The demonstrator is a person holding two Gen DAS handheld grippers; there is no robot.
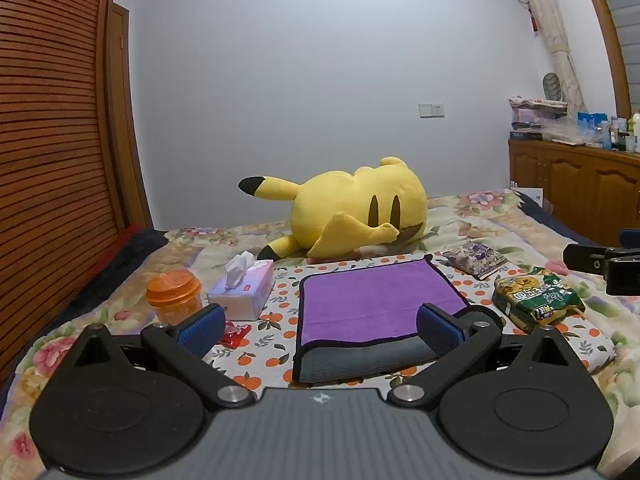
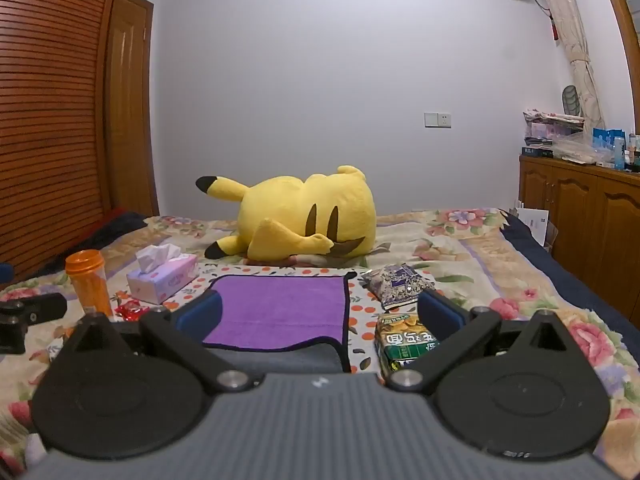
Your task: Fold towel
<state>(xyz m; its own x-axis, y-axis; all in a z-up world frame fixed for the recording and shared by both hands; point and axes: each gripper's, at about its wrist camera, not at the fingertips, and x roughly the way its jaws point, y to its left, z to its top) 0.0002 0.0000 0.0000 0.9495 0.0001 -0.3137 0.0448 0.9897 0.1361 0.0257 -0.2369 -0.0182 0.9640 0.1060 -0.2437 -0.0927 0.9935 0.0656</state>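
Presently we find the towel (image 1: 376,304) lying flat on the bed (image 1: 460,216), on a white cloth with an orange fruit print (image 1: 276,344), and we take the towel as our landmark. Its purple face is up; the near edge is turned over once, showing a band of grey underside, and a dark trim runs round the border. Left of the towel stands a tissue box (image 1: 244,290), with an orange lidded jar (image 1: 174,294) further left and a small red wrapper (image 1: 234,332) near the box's front corner. Right of the towel lies a green snack packet (image 1: 538,298); beyond the towel's far right corner lies a purple-patterned packet (image 1: 476,258). Behind the towel a yellow plush toy (image 1: 348,212) lies on its side, apart from it. We note that the left hand-held gripper (image 1: 320,324) hovers over the near folded edge with its blue pads spread to their widest, nothing between them pressed or held; the right-hand pad shows in front of the towel's near right part. The right hand-held gripper (image 2: 320,316) is likewise spread wide and empty, placed toward the towel's right edge, its left pad in front of the purple face and its right pad above the green snack packet (image 2: 404,344). Neither pad set can be confirmed as touching the towel (image 2: 280,308).
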